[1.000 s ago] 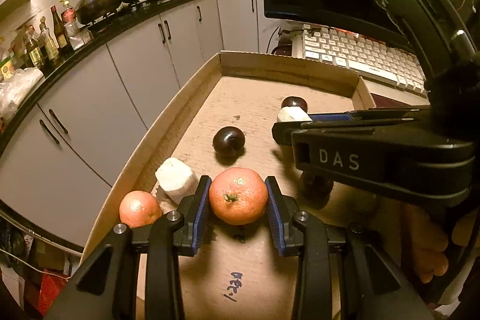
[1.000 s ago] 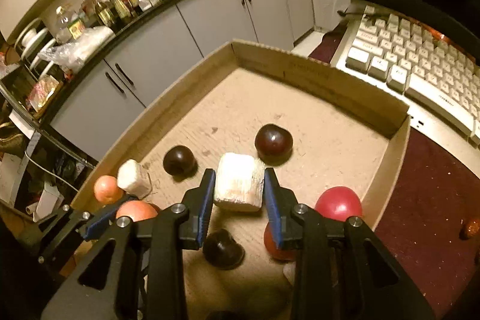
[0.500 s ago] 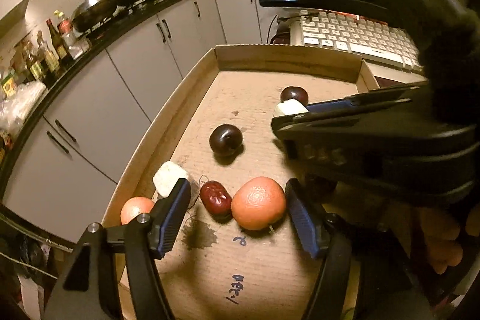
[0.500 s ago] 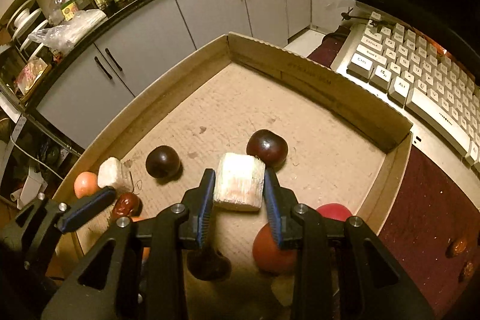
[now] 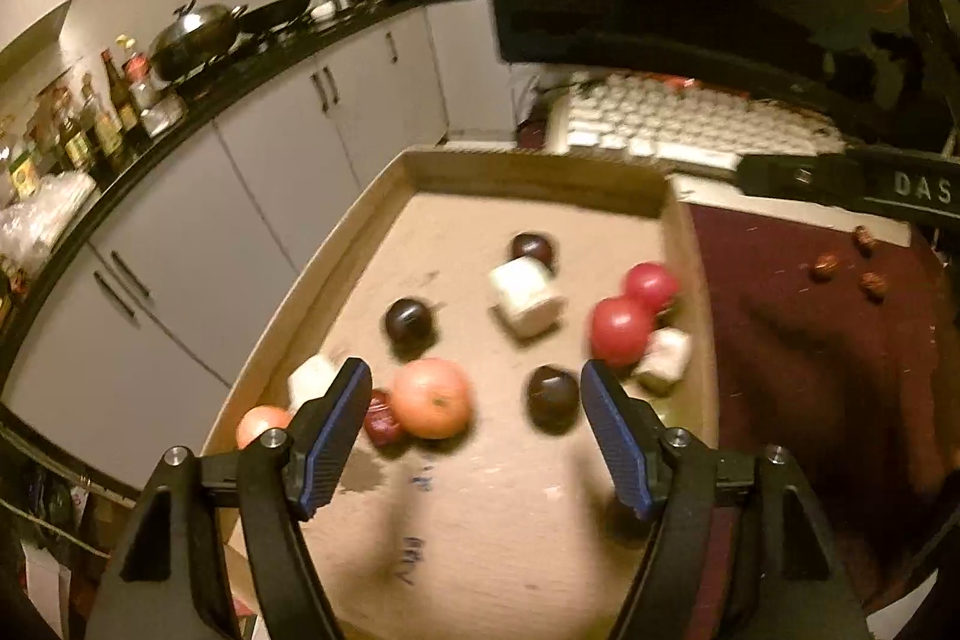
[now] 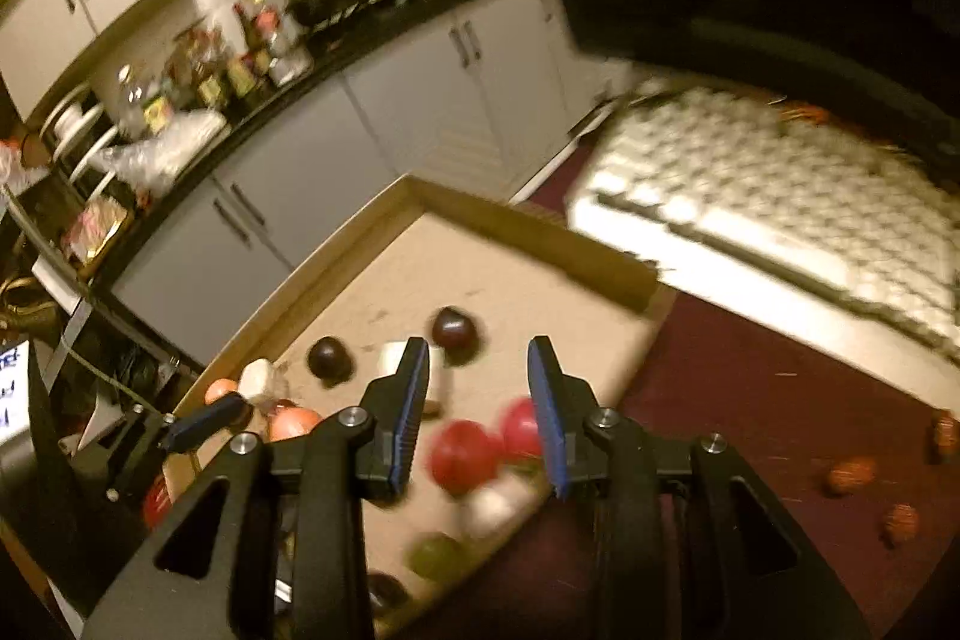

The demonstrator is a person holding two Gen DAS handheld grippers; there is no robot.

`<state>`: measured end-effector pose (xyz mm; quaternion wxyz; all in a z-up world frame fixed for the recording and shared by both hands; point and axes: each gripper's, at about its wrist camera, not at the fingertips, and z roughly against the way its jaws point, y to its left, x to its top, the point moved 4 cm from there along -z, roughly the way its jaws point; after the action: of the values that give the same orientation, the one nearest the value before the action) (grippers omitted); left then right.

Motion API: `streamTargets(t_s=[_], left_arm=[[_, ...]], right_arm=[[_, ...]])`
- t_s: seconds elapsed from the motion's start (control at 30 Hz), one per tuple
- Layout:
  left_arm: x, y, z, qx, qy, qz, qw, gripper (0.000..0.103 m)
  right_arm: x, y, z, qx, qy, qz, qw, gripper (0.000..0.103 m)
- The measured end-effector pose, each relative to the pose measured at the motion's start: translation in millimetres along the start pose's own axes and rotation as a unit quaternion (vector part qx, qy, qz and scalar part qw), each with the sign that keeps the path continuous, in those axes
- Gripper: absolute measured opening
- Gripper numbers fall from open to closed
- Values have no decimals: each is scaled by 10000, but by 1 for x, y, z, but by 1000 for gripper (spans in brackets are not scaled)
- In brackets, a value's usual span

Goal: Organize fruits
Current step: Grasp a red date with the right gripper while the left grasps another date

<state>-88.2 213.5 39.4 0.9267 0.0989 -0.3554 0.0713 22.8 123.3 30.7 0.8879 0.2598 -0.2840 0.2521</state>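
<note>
The orange (image 5: 431, 398) lies in the cardboard tray (image 5: 336, 268) on the maroon tabletop (image 5: 810, 340). Above it, the left hand-held gripper (image 5: 474, 436) is opening, nothing gripped. The right hand-held gripper (image 6: 480, 415) stands apart, empty. A keyboard (image 6: 774, 196) sits beyond; kitchen cabinets (image 5: 240, 196) behind.
</note>
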Motion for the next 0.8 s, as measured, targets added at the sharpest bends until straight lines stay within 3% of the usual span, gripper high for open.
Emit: streamTargets(t_s=[0.2, 0.47, 0.7, 0.8], left_arm=[[9, -53, 4, -519, 23, -379, 9979, 73], [22, -121, -19, -808, 293, -842, 9927, 73], [30, -143, -36, -809, 435, -869, 9920, 73], [34, -152, -39, -785, 459, -970, 9911, 73]], right_arm=[[-16, -74, 60, -313, -314, -387, 9983, 36], [-57, -172, 99, -431, -46, -852, 9954, 36], [-69, -184, 77, -306, 71, -734, 9968, 36], [-73, -183, 69, -587, 109, -445, 9972, 36]])
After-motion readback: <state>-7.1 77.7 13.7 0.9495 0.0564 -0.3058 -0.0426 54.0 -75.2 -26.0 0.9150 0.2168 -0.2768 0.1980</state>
